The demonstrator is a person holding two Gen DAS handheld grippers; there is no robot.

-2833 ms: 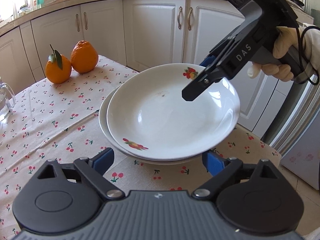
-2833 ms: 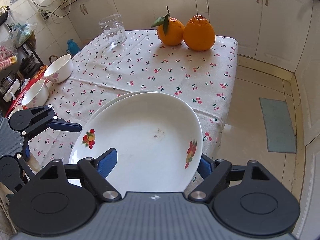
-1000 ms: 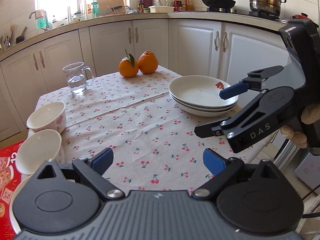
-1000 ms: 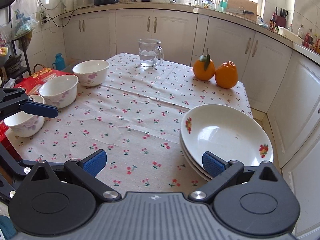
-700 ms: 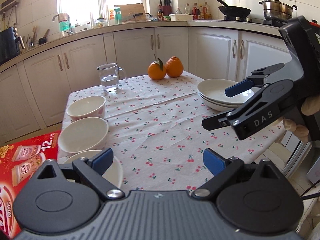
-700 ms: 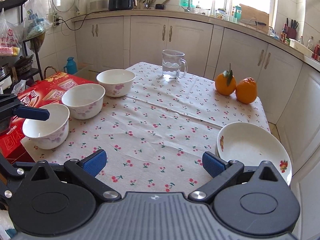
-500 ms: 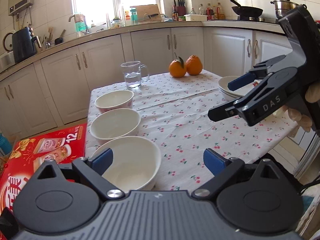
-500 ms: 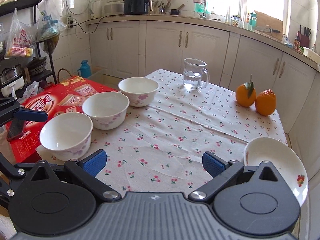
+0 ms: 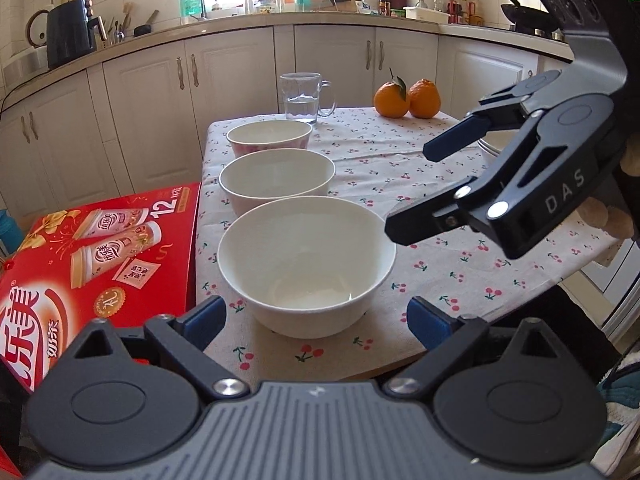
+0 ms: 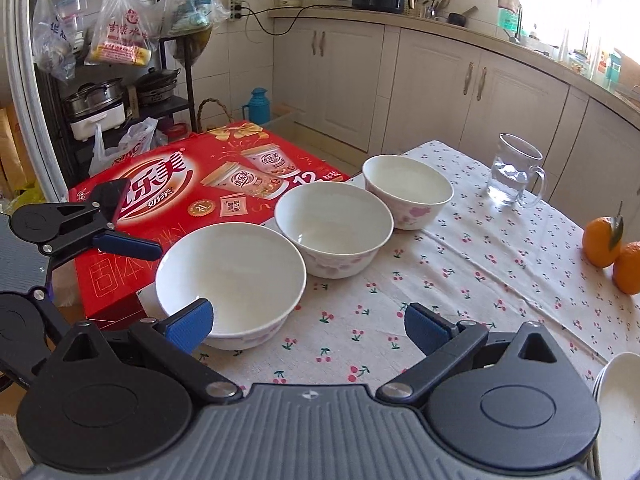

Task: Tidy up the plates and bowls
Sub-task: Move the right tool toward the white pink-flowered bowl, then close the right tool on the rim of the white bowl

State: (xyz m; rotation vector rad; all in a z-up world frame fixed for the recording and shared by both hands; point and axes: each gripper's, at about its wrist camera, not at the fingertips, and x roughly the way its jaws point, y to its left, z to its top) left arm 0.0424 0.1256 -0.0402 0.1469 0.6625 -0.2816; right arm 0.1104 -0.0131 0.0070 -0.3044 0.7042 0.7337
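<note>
Three white bowls stand in a row along the table's left edge: a near bowl (image 9: 306, 264) (image 10: 228, 276), a middle bowl (image 9: 277, 178) (image 10: 334, 228) and a far bowl (image 9: 269, 138) (image 10: 406, 190). My left gripper (image 9: 316, 318) (image 10: 124, 222) is open, just short of the near bowl, with nothing between its fingers. My right gripper (image 10: 308, 324) (image 9: 424, 190) is open too, hanging over the cloth to the right of that bowl, its left pad level with the bowl's rim. The stacked plates (image 10: 618, 396) (image 9: 486, 148) sit at the table's right edge, mostly hidden.
A red carton (image 9: 100, 248) (image 10: 192, 184) lies left of the table, beside the bowls. A glass mug (image 9: 302, 98) of water and two oranges (image 9: 406, 98) stand at the far end. A shelf with pots (image 10: 96, 100) is further left.
Both grippers have swung left, away from the plate stack and toward the row of bowls, which now sit close in front. Both stayed open. The plates slid to the views' right edge.
</note>
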